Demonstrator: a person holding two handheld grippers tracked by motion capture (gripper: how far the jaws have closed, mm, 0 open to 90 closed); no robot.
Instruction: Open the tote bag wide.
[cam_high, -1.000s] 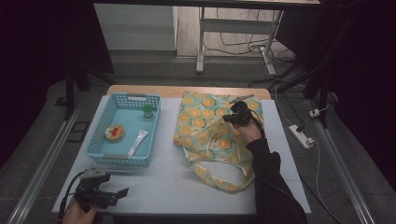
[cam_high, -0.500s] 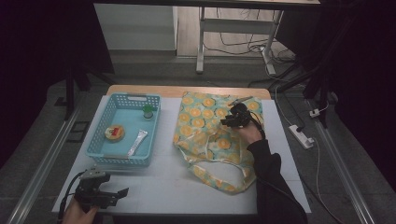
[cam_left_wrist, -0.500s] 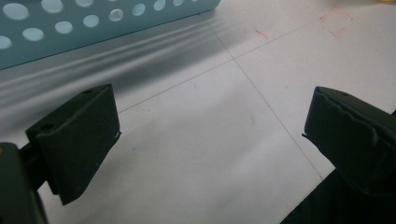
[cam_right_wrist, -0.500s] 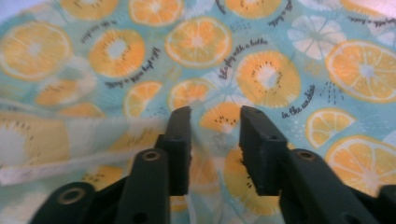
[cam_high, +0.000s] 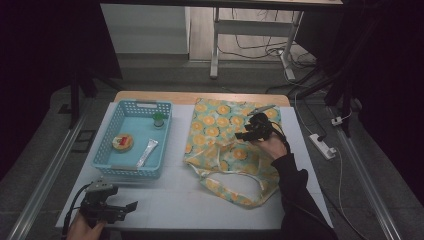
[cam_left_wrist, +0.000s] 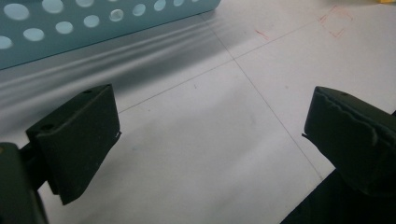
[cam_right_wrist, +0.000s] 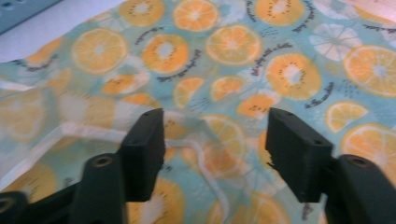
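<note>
R gripper (cam_high: 248, 134) jaws have just been opening, nothing pinched, hovering over orange-print tote bag (cam_high: 225, 130) lying crumpled on tabletop (cam_high: 170, 200) right of blue basket (cam_high: 116, 116). L gripper (cam_high: 126, 207) idling wide. Judging regrip: aiming for white hem (cam_right_wrist: 196, 148), pinching one layer only.

1 bag (cam_high: 220, 135); 1 basket (cam_high: 112, 131); 3 items inside

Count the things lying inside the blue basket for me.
3. A small green-topped item at the far side, a round orange piece near the left wall, and a white tube toward the near right. The basket walls may hide others.
</note>
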